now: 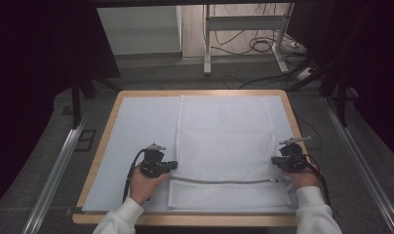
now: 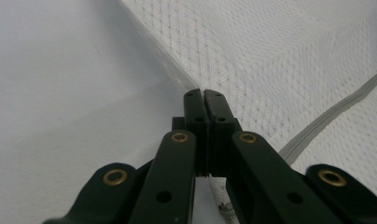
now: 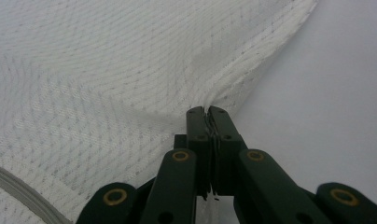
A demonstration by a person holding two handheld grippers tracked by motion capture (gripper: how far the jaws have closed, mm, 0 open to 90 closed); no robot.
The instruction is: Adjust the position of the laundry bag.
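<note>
A wooden-edged table [image 1: 103,146] is covered by a pale blue-white sheet [image 1: 136,131]. On the sheet, 1 white mesh bag [image 1: 224,141] is laid flat, right of centre, with a grey zipper [image 1: 224,182] across its near end. Its near part appears folded over.

Left gripper [image 2: 205,93] pinches the mesh bag [image 2: 280,60] edge (jaws together).

You have nothing to read here: no text, label, brand, number or sign stands on any surface in the three views.
</note>
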